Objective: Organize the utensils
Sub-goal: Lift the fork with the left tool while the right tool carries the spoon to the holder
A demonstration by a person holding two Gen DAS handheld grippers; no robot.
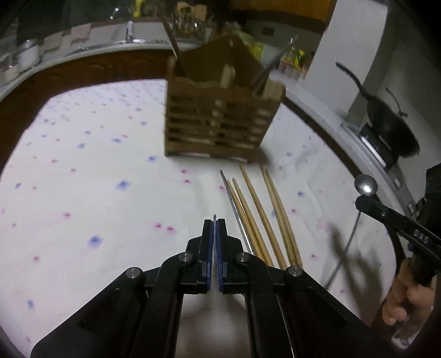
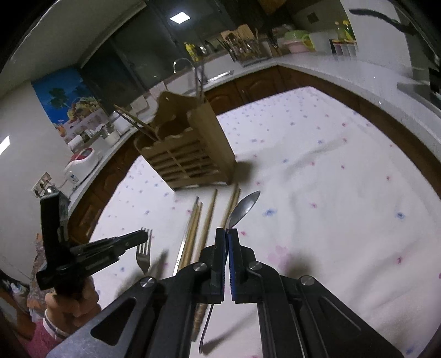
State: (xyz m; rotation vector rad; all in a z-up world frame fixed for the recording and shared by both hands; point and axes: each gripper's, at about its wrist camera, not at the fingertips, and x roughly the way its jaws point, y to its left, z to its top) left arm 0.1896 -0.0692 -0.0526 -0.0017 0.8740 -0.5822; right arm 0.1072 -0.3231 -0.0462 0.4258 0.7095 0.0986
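Centre frame, right gripper (image 2: 226, 230) pinches a steel spoon (image 2: 244, 206); left gripper (image 1: 214, 220) clamps a steel fork (image 2: 144, 252). Slatted wooden utensil holder (image 1: 220, 121) upper centre, bamboo chopsticks (image 1: 264, 217) below. Lettering unreadable.

a white tablecloth (image 2: 317, 170) dotted with small blue and pink flowers covers the table. a white countertop (image 2: 344, 73) on dark wooden cabinets (image 2: 264, 82) curves round it from 9 o'clock to 3 o'clock. at 12 o'clock stand a sink with a curved tap (image 2: 180, 63) and a dark window (image 2: 129, 46). a square ceiling light (image 2: 179, 18) glows above. at 10 o'clock a bright tropical poster (image 2: 66, 102) hangs on the white wall.
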